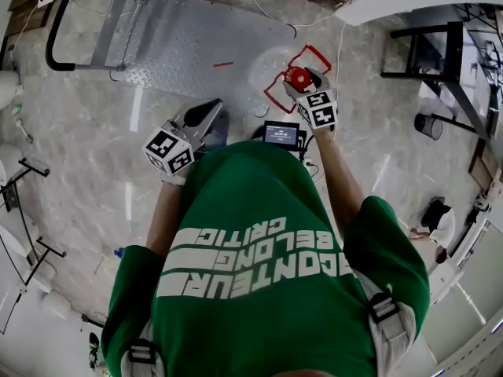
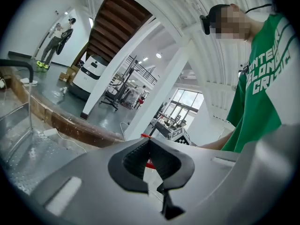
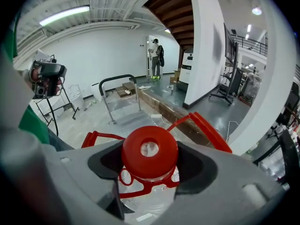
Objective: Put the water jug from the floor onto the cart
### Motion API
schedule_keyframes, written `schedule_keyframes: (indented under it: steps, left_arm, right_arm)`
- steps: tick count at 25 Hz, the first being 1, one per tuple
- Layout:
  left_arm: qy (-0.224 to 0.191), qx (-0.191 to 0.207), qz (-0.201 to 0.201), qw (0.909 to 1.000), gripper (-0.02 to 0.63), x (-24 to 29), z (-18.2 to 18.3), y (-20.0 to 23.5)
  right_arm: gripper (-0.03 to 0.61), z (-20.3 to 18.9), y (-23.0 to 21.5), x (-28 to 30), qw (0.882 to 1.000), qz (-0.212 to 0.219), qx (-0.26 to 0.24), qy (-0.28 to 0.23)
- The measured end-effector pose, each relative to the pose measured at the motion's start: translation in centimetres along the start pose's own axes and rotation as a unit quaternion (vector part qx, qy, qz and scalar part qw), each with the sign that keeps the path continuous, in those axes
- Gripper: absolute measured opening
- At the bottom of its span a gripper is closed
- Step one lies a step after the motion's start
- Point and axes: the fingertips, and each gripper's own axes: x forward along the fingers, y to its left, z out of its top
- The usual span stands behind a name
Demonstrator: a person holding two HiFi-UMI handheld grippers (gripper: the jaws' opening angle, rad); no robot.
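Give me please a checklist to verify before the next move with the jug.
1. Right gripper grips the jug: ok, its jaws are closed on the red cap.
2. Left gripper shares the load: not ok, its jaws are together and hold nothing.
3. Cart deck ready: ok, bare metal faces the jug.
4. Cart handle out of the way: ok, it stands at the end far from the jug.
5. Jug over the deck: cannot tell, it sits near the deck's edge in the head view.
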Motion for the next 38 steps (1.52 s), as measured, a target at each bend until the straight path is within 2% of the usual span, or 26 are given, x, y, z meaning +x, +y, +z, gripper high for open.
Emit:
schedule_keyframes:
  steps: [4,12,18,29,33,38]
  left_arm:
    - [-0.012,-0.019,0.011,0.9997,0.009,-1.9,1.1,3.2]
    - [-0.013,-0.025,0.027,0.9992,0.009,-4.9,2.8,8.1]
    - [-0.027,-0.035,0.067,0.9968,0.009,-8.6,3.2,11.6]
    - [-0.061,-0.069,0.139,0.9860,0.009,-12.9,2.2,13.9]
    - [-0.075,-0.084,0.171,0.9789,0.009,-14.9,1.4,14.3]
    - [-0.078,-0.091,0.191,0.9742,0.009,-17.0,0.5,14.7]
  right_arm:
    - [0.301,2.1,1.8,3.1,1.000,0.016,-0.012,0.011]
    - [0.301,4.7,4.6,8.7,0.998,0.040,-0.038,0.039]
    - [0.301,4.4,7.1,13.9,0.992,0.065,-0.075,0.084]
    - [0.301,4.0,10.3,20.1,0.976,0.112,-0.115,0.148]
    - [0.301,3.3,11.1,22.3,0.967,0.121,-0.136,0.176]
    - [0.301,2.0,11.7,24.6,0.960,0.118,-0.148,0.207]
